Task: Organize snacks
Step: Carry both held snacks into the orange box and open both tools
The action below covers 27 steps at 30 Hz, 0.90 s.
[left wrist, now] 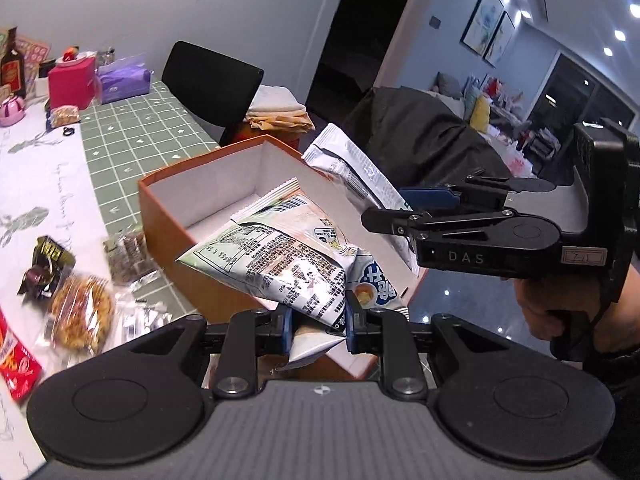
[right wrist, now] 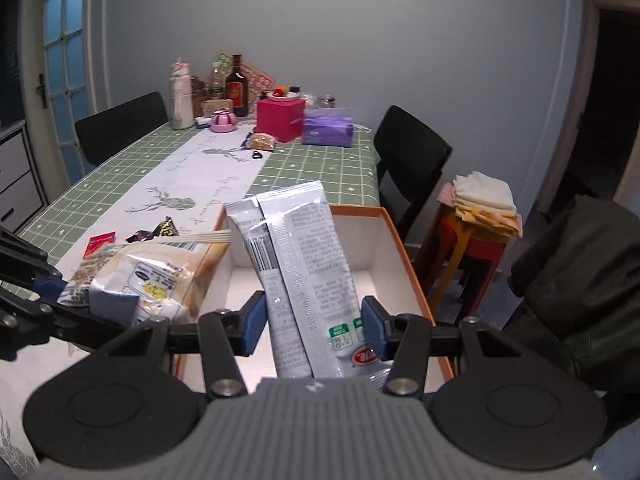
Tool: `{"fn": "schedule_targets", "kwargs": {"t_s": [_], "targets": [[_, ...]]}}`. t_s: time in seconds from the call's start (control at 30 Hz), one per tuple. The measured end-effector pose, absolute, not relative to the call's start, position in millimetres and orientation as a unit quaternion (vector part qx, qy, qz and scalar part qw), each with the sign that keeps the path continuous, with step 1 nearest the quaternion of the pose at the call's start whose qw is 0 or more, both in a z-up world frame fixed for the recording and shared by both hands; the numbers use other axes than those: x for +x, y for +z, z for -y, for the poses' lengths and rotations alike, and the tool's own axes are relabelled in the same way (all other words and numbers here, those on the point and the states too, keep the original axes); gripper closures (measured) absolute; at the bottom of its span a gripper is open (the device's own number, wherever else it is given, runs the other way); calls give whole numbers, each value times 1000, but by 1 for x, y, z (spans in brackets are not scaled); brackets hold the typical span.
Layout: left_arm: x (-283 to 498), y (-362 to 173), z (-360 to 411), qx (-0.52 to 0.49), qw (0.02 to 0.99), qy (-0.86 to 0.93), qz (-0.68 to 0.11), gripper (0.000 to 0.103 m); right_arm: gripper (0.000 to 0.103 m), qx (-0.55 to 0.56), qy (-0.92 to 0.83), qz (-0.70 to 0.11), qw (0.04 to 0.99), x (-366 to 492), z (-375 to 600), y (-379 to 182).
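Note:
An orange box point(left wrist: 172, 216) with a white inside stands at the table's corner; it also shows in the right wrist view point(right wrist: 404, 256). My left gripper point(left wrist: 318, 322) is shut on a crinkled pale snack bag point(left wrist: 280, 256) and holds it over the box's near wall; the bag also shows in the right wrist view point(right wrist: 156, 276). My right gripper point(right wrist: 314, 330) is shut on a long silver-grey snack packet point(right wrist: 304, 264) that stands up over the box's inside. In the left wrist view the right gripper point(left wrist: 384, 220) holds this packet point(left wrist: 352, 172) above the box's right edge.
Loose snacks lie on the table left of the box: a round cake in clear wrap point(left wrist: 82, 314), a red packet point(left wrist: 16, 364), a dark packet point(left wrist: 48, 264), small wrapped pieces point(left wrist: 132, 256). A pink box point(right wrist: 278, 120), purple tissue pack point(right wrist: 328, 130) and bottles point(right wrist: 237, 86) stand at the far end. Black chairs point(right wrist: 412, 156) flank the table.

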<state>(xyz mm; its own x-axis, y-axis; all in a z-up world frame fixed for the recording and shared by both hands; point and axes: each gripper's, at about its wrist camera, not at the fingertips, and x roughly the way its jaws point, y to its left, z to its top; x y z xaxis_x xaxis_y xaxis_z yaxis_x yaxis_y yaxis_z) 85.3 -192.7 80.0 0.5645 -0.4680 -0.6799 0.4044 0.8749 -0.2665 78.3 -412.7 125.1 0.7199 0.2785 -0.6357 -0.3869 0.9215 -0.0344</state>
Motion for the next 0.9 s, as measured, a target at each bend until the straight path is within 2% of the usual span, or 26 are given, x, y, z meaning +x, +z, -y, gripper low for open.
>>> {"fn": "schedule_targets", "kwargs": {"t_s": [0.6, 0.9], "targets": [[125, 40, 273, 129, 860, -236, -433, 76, 53, -61, 140, -408, 900, 137, 424, 66], [138, 15, 291, 163, 836, -229, -471, 76, 53, -77, 142, -443, 882, 146, 420, 40]]}}
